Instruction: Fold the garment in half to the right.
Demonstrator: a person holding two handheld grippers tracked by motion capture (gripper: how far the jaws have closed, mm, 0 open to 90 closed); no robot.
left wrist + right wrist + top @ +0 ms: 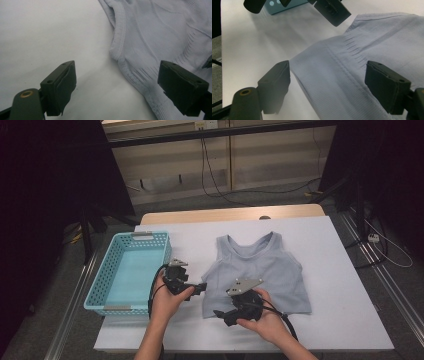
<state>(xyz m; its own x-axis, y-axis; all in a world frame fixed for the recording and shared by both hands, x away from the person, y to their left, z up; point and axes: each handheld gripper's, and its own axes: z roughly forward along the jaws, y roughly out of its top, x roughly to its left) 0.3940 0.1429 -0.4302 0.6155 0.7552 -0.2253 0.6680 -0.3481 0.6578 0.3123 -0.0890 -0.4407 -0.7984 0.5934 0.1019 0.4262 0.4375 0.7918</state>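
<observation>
While the basket point(127, 270) sits at about nine o'clock on the table, we see its light blue bottom bare, with nothing lying in it. It is a rectangular plastic basket with latticed walls and a grey handle strip on each short end.

At the centre, running toward four o'clock, the top point(257, 272) lies flat and face up, neck hole toward twelve o'clock. It is a pale grey-blue sleeveless knit, finely ribbed, with thicker ribbed bands at the armhole and hem and a stitched side seam.

We hold the left gripper point(201, 287) just beside the top's edge at nine o'clock of the cloth; in the left gripper view point(117, 87) its jaws stand wide apart over the lower side edge of the top, gripping nothing. We hold the right gripper point(220, 314) at the top's bottom corner near six o'clock; in the right gripper view point(327, 85) its jaws stand apart astride that corner, pads not pressing the cloth, gripping nothing.

The sheet point(340, 295) that covers the table is smooth, matte and white, and a strip of pale wood point(225, 214) shows at twelve o'clock. Beyond it we see a grey floor point(280, 200) with black cables, and dark stands on both sides.
</observation>
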